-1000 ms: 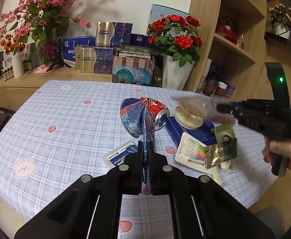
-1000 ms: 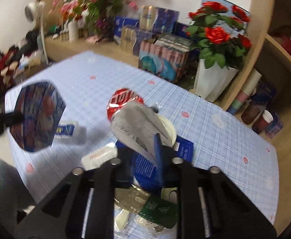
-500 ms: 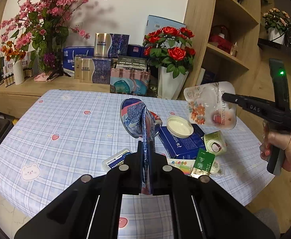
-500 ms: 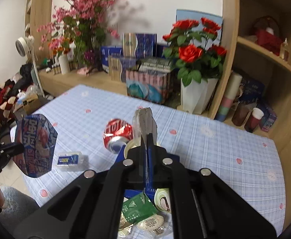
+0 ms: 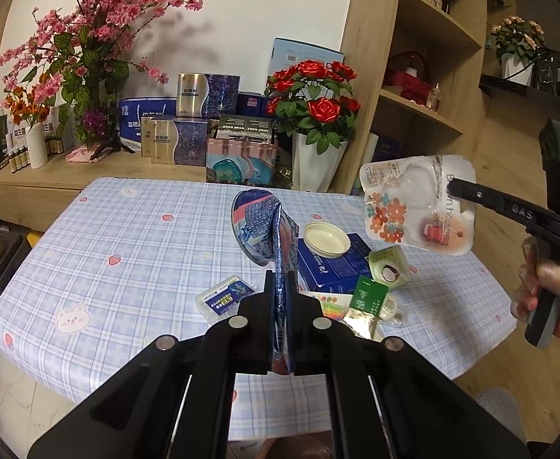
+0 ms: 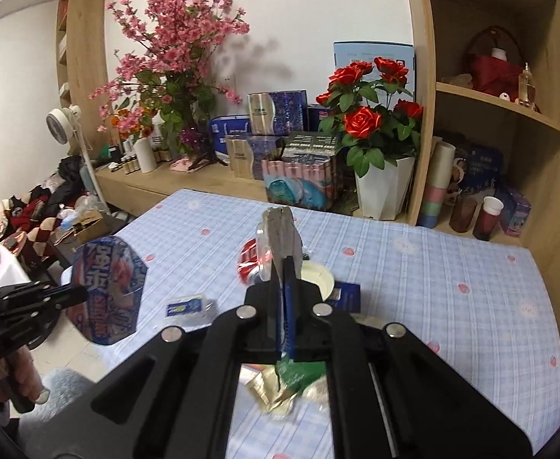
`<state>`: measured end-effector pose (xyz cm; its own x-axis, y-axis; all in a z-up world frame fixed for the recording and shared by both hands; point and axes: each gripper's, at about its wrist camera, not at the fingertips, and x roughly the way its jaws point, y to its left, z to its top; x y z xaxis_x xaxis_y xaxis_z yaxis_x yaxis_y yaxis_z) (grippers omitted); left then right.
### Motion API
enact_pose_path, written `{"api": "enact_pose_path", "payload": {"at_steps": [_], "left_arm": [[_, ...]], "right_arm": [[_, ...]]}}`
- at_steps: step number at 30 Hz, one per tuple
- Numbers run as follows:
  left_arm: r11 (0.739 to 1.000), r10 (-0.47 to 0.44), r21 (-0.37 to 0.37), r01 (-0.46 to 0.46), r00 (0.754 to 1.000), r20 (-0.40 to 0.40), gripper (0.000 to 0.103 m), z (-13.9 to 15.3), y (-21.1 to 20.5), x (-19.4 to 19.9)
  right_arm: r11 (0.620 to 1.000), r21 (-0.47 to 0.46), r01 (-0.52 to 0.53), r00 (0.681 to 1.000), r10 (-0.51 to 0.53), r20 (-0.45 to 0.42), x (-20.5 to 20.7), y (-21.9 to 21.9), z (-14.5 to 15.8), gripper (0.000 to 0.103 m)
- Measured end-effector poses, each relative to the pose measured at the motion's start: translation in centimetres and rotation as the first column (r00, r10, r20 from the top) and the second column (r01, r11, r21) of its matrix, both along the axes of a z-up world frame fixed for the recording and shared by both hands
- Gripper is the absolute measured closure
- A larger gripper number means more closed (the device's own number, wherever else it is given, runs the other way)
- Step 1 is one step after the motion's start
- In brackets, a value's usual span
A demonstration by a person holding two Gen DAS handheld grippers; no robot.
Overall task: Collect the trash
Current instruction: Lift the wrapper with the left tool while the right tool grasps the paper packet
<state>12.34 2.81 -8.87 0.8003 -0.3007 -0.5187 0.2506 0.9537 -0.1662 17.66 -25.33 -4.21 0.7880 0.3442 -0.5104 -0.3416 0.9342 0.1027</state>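
My left gripper [image 5: 280,287] is shut on a blue and red foil snack wrapper [image 5: 264,229], held above the near side of the checked table [image 5: 146,237]. From the right wrist view that left gripper [image 6: 63,295] and its wrapper [image 6: 105,290] hang off the table's left edge. My right gripper [image 6: 284,287] is shut on a white plastic blister pack [image 6: 280,233], seen edge-on. In the left wrist view the pack [image 5: 417,202] shows flower prints, with the right gripper [image 5: 459,187] pinching its right rim. A red can [image 6: 249,264] lies partly hidden behind the pack.
On the table lie a white lid [image 5: 325,238], a blue box [image 5: 329,267], a green sachet [image 5: 368,298], a small blue packet [image 5: 224,298] and a green-white cup [image 5: 389,267]. A rose vase [image 5: 314,160] and stacked boxes [image 5: 176,141] stand behind; wooden shelves [image 5: 425,114] rise at the right.
Both grippers have risen and drawn back from the table with their items. The right gripper lifted the blister pack off the pile and rolled, so the pack now stands edge-on.
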Motion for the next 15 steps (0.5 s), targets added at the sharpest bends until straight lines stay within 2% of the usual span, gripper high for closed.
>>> {"api": "enact_pose_path", "payload": {"at_steps": [5,15], "left_arm": [[1.0,-0.001,-0.011,0.001,1.0,-0.008,0.098,0.3,0.1,-2.1],[1.0,-0.003,-0.031,0.002,1.0,-0.011,0.098,0.3,0.5,-7.5]], "right_arm": [[1.0,0.029,-0.007,0.999,0.008,-0.041,-3.5,-0.2,-0.5,0.098],[0.997,0.071,-0.011,0.992,0.02,-0.127,-10.7,-0.1,-3.4,0.098]]}}
